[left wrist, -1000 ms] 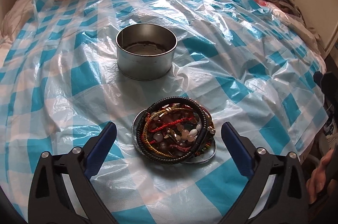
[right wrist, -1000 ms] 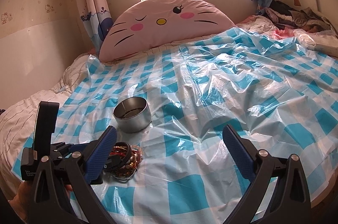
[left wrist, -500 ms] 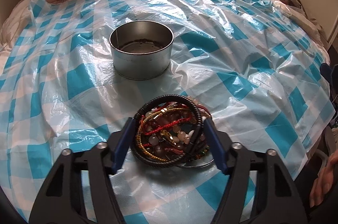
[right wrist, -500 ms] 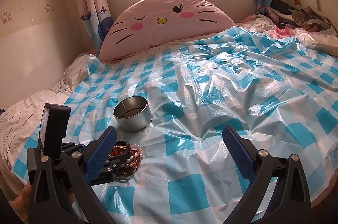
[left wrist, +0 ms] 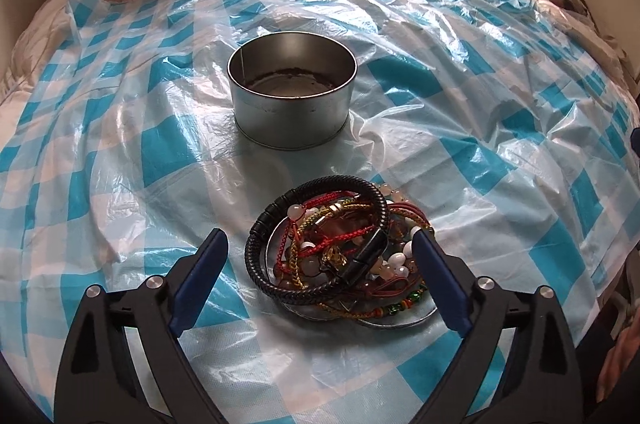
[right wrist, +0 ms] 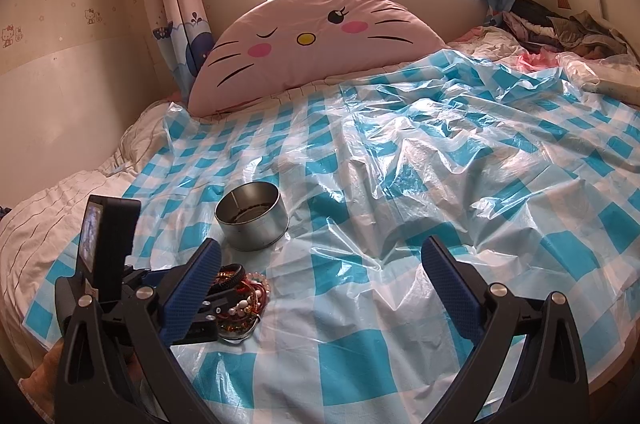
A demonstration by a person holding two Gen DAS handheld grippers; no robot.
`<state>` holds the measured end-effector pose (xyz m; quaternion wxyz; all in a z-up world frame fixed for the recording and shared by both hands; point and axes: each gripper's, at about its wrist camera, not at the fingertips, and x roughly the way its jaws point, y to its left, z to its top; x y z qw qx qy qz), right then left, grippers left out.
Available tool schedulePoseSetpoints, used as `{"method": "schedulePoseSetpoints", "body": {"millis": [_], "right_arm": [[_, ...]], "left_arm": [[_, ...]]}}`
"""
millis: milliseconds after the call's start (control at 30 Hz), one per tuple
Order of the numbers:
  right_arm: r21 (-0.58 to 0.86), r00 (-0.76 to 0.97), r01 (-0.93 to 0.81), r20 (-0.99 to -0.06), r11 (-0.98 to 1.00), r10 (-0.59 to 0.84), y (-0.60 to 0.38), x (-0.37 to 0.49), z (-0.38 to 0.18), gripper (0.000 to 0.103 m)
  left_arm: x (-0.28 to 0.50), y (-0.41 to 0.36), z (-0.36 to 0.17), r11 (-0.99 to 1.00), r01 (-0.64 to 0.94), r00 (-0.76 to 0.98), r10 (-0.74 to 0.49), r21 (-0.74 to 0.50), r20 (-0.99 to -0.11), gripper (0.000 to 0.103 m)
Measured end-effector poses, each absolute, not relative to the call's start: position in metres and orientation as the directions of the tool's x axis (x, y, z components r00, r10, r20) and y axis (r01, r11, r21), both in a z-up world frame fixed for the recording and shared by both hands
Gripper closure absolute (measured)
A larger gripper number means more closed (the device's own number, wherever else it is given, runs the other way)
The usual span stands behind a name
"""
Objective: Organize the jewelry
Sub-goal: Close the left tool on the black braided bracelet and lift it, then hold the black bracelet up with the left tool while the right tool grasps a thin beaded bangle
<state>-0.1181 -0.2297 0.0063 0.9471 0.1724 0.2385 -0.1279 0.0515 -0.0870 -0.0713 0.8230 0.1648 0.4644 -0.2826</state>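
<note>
A pile of bracelets (left wrist: 340,256), beaded, corded and one thick black braided, lies on a flat round metal lid (left wrist: 396,320) on the bed. An empty round metal tin (left wrist: 292,99) stands just beyond it. My left gripper (left wrist: 320,256) is open, its blue pads either side of the pile, low over it. In the right wrist view the pile (right wrist: 240,300) and tin (right wrist: 252,216) sit at lower left, with the left gripper (right wrist: 200,308) on the pile. My right gripper (right wrist: 320,272) is open and empty, held above the sheet to the right.
A blue-and-white checked plastic sheet (right wrist: 400,183) covers the bed, wrinkled toward the right. A pink cat-face pillow (right wrist: 316,35) lies at the head. Clothes (right wrist: 560,27) are heaped at the far right. The bed's edge runs near the left and bottom.
My left gripper closed in around the pile, then opened wider again and drew back a little; the bracelets have shifted on the lid, the black one now tilted. The right gripper has not moved.
</note>
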Motion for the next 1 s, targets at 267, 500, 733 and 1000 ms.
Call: {"method": "schedulePoseSetpoints", "body": {"millis": [267, 500, 733, 1000], "right_arm": [[0.265, 0.855, 0.323, -0.493, 0.908, -0.160, -0.230, -0.118, 0.006, 0.007], [0.259, 0.853, 0.319, -0.498, 0.912, -0.157, -0.224, -0.116, 0.004, 0.007], [0.261, 0.851, 0.321, -0.501, 0.910, -0.157, -0.224, -0.116, 0.003, 0.007], [0.258, 0.850, 0.294, -0.511, 0.920, -0.128, -0.220, -0.112, 0.000, 0.007]], "left_arm": [[0.072, -0.068, -0.074, 0.808, 0.567, 0.324, -0.397, -0.159, -0.859, 0.014], [0.077, -0.072, -0.088, 0.806, 0.561, 0.268, -0.391, -0.187, -0.880, 0.013], [0.073, -0.066, -0.075, 0.805, 0.561, 0.319, -0.424, -0.192, -0.847, 0.035], [0.089, -0.021, -0.052, 0.881, 0.403, 0.462, -0.429, -0.247, -0.776, 0.035]]}}
